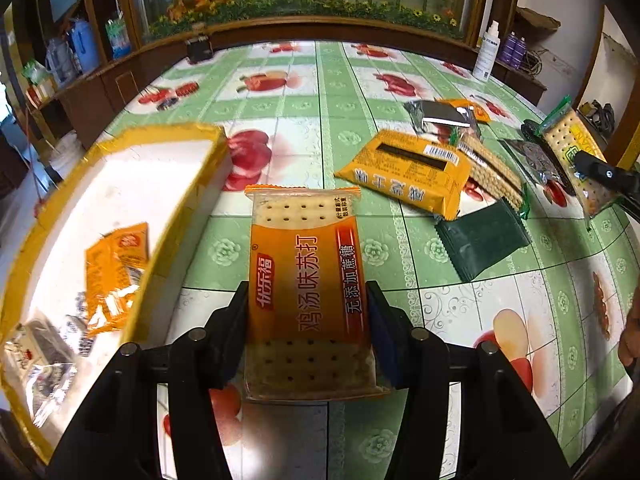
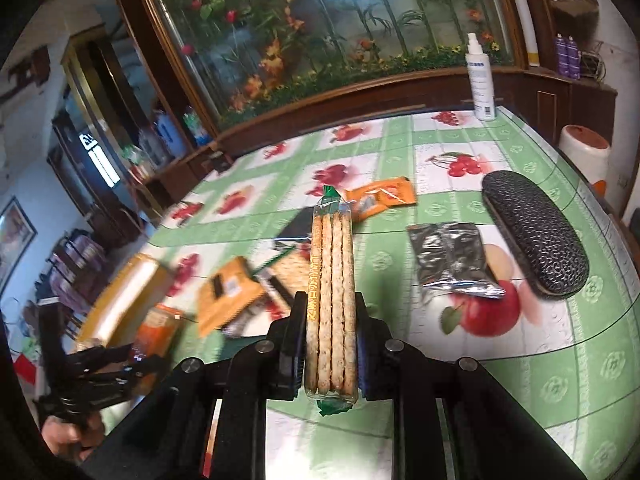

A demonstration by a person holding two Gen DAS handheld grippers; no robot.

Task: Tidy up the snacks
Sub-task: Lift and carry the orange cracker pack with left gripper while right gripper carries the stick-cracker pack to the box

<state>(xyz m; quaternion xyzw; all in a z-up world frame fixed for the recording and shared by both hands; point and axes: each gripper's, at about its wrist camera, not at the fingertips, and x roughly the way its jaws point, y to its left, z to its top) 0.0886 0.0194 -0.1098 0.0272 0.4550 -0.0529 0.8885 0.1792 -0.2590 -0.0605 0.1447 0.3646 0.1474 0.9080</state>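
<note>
- To the left of the left tongs (image 1: 308, 320) sits a yellow-rimmed box (image 1: 176, 184) with a white inside; blurred orange and silver snack packets (image 1: 116, 276) lie in it.
- The left tongs are clamped on an orange soda-cracker pack (image 1: 306, 280), one pad on each long side, the pack held flat above the worktop (image 1: 280, 120) and pointing away from the camera.
- Ahead and to the right of the left tongs lie an orange packet with a barcode (image 1: 404, 168), a dark green sachet (image 1: 480, 240) and a silver foil packet (image 1: 440, 116), close together in a loose heap.
- The right tongs (image 2: 330, 336) are clamped on a clear-wrapped cracker stack (image 2: 332, 288), held on edge with its green end seals fore and aft, raised off the worktop.
- Right of the right tongs a crumpled silver pouch (image 2: 452, 256) lies just beside what looks like a dark textured glasses case (image 2: 536, 236).
- A white spray bottle (image 2: 480, 80) stands at the far edge, well beyond the right tongs.
</note>
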